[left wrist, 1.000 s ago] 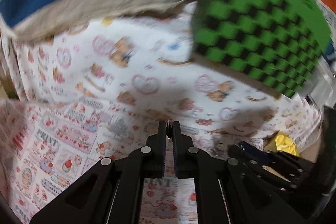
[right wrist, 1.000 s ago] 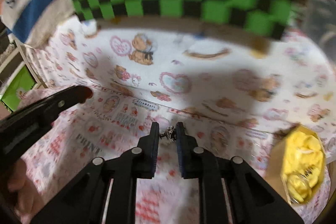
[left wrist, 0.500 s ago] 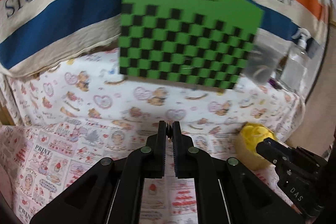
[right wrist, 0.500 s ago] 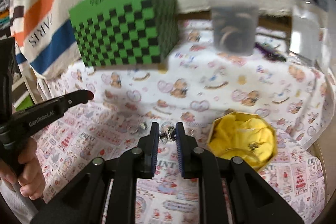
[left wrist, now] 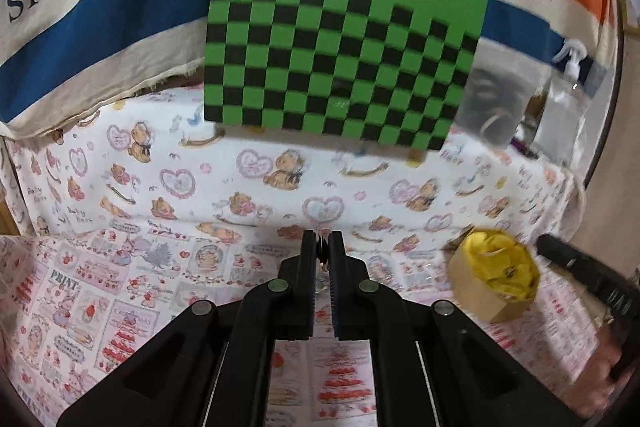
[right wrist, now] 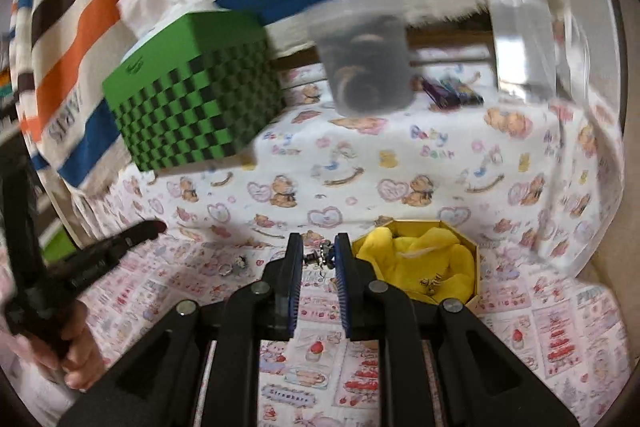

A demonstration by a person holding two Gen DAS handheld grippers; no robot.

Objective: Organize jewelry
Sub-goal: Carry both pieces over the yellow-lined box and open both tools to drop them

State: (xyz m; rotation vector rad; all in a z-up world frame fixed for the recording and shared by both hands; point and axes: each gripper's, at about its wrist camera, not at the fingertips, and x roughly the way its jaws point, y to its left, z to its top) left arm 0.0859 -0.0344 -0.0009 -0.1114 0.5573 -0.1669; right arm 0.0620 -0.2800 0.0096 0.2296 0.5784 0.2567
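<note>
Bear-print cloth (right wrist: 400, 167) | right gripper (right wrist: 316, 259) pinches charm (right wrist: 320, 254) | left gripper (left wrist: 321, 251) nearly closed, contents unclear | earrings (right wrist: 234, 265) right-view only

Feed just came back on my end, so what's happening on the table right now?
A person holds two tools over the printed cloth. The right hand-held gripper pinches a small metal trinket just left of the open box with yellow lining. The left hand-held gripper is nearly closed on something tiny. Two small pieces lie loose on the cloth.
</note>
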